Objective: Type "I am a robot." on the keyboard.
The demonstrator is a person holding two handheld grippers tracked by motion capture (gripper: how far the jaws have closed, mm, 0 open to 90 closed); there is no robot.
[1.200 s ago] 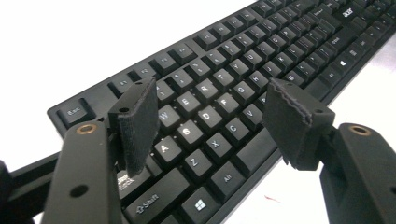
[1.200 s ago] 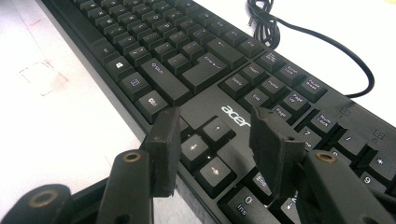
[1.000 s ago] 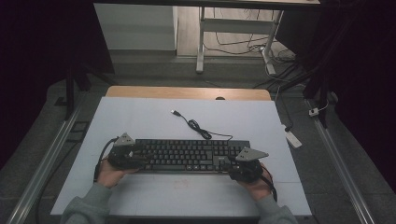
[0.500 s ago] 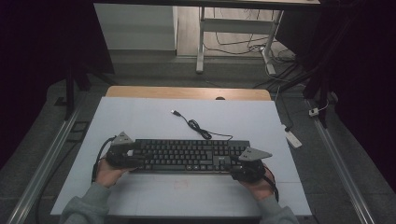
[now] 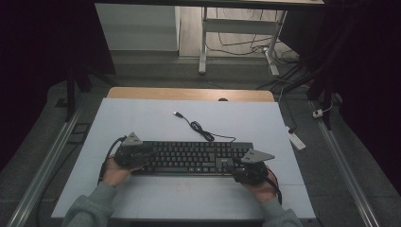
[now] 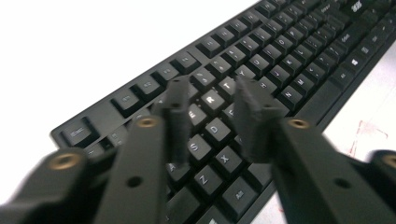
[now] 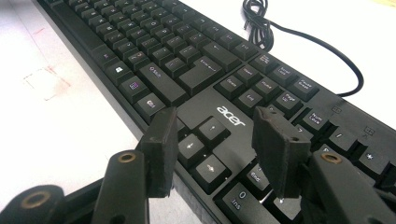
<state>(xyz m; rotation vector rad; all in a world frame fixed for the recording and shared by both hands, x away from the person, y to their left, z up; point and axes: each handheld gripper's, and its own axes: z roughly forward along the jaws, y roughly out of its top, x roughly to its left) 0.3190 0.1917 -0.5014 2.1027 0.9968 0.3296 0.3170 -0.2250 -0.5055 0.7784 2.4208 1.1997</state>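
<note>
A black keyboard (image 5: 194,157) lies flat on the white table (image 5: 142,118), its cable (image 5: 198,127) curling away behind it. My left gripper (image 5: 149,153) sits over the keyboard's left end. In the left gripper view its jaws (image 6: 212,88) hover above the letter keys (image 6: 280,51). They have just been closing, and a gap remains with only keys below it. My right gripper (image 5: 227,165) is at the right end. In the right gripper view it (image 7: 215,121) stands open over the arrow keys of the keyboard (image 7: 187,65), gripping nothing.
The cable's plug (image 5: 177,114) lies loose on the table behind the keyboard. A faint red mark (image 5: 182,187) is on the table in front of it. A white power block (image 5: 294,139) lies off the table's right edge, and metal rails run along both sides.
The left gripper has edged slightly inward over the keyboard's left end. The keyboard and the right gripper have kept their places.
</note>
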